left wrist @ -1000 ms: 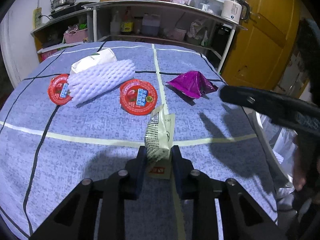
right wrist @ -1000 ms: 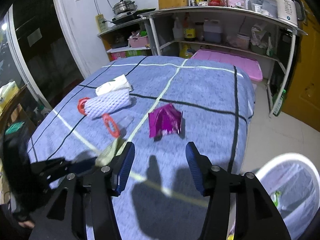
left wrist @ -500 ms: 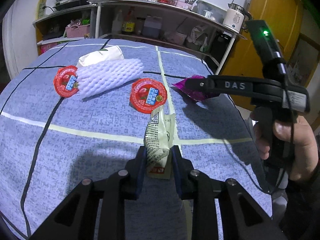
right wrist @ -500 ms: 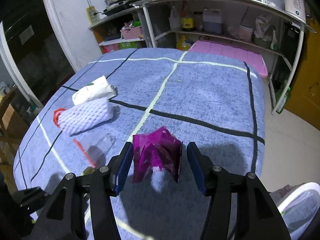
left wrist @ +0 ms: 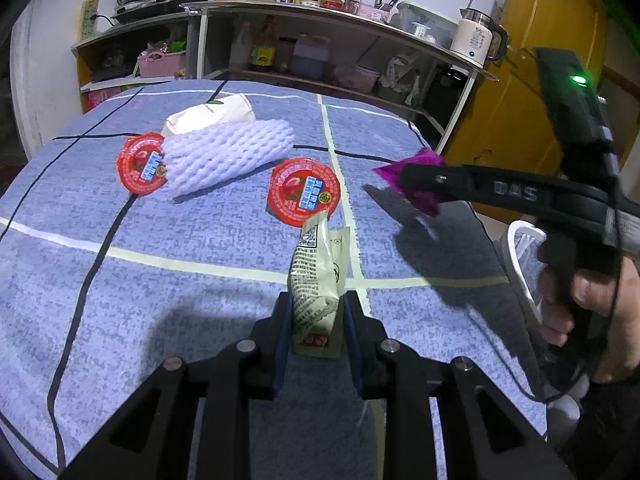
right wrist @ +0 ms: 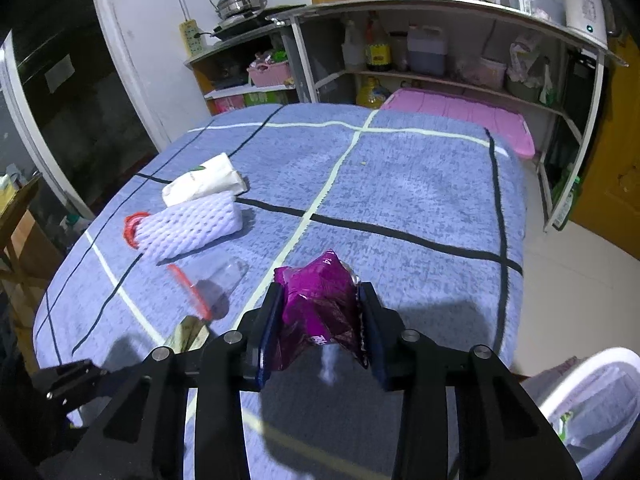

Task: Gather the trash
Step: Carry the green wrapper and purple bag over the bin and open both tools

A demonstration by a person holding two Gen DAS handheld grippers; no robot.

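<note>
Both grippers loaded, mid-collection. Left gripper [left wrist: 316, 316] clamped narrow on a pale green wrapper [left wrist: 318, 280], upright between the pads, just above the blue checked tablecloth [left wrist: 200, 240] near its front edge. Right gripper [right wrist: 320, 320] closed on a crumpled purple snack bag [right wrist: 320, 304], pinched at both sides and seemingly clear of the cloth, toward the right side of the table. Left on the cloth: a white foam fruit net [left wrist: 228, 152] far left, touching a red-lidded cup [left wrist: 140, 162] at its left end, a white paper packet [left wrist: 208, 114] just behind the net, and a second red-lidded clear cup [left wrist: 304, 192] on its side just beyond the held wrapper. White bin with a liner [right wrist: 592, 392] on the floor off the near right corner, some rubbish already inside. Judged step: pickup done for two pieces, carry to the bin next. Next move likely a swing of the purple bag right and down over the bin rim before release, then the same for the wrapper; light, floppy packets, so release low inside the liner, not from above. Risk: crossing of the two tools on the way.
</note>
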